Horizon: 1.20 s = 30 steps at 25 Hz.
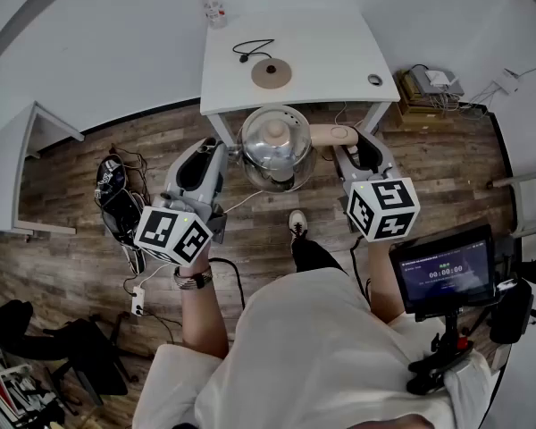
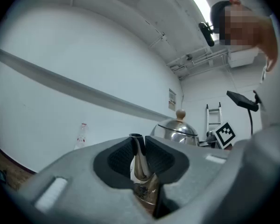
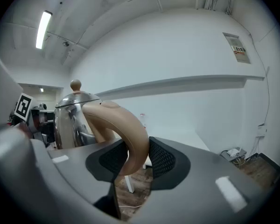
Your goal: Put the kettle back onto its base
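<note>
The kettle hangs in the air, short of the white surface. The right gripper clamps its tan handle; the left gripper clamps its spout. The round base sits bare, seemingly well ahead. Carrying over and setting down remain.

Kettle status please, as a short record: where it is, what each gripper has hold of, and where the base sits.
kettle: steel, lid on, held in the air in front of the near edge of the white table
left gripper: shut on the spout
right gripper: shut on the tan handle
base: round disc on the table, nothing on it, black cord just behind it
task state: kettle not yet on base
</note>
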Motion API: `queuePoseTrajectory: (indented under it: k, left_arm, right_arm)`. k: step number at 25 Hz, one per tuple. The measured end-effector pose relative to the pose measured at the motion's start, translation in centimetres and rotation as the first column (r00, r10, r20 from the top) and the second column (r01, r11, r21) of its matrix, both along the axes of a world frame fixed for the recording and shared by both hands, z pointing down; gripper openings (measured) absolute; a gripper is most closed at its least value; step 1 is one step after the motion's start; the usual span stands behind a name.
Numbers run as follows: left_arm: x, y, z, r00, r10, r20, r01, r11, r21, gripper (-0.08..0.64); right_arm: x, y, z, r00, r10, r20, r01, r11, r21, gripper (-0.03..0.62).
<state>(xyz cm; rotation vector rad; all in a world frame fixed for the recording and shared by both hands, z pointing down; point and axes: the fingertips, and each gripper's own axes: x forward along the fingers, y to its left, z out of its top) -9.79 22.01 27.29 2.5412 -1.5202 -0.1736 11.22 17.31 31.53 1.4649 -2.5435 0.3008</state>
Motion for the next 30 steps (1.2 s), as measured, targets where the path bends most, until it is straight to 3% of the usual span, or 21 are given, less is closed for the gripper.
queuePoseTrajectory:
  k: [5,10,14,25,30]
  left_arm:
    - [0.0,1.6,2.0,1.000,0.017,-0.009,-0.017,0.999,-0.038,0.078]
    - [0.8,10.4,0.3,1.000,0.009,-0.003,-0.009,1.000,-0.006,0.078]
    - [0.5,13.2,-0.1,1.000,0.017,-0.005,-0.017,1.000,0.002,0.078]
    - [1.6,12.7,0.6,0.997,0.070,-0.010,-0.070,0.998,-0.003,0.078]
    - [1.8,12.0,0.6,0.997,0.078,-0.008,-0.078,0.997,-0.007,0.078]
  right_arm:
    - [0.0,1.5,1.5,1.000,-0.003,-0.007,0.003,0.999,-0.032,0.144]
    - [0.8,10.5,-0.7,1.000,-0.006,0.003,0.006,1.000,0.003,0.147]
    - [0.5,13.5,-0.9,1.000,0.004,0.010,-0.004,1.000,0.002,0.149]
    - [1.7,13.6,0.3,0.999,0.023,0.021,-0.022,0.998,-0.057,0.150]
    - [1.9,13.1,-0.1,0.999,0.033,0.019,-0.032,0.998,-0.045,0.152]
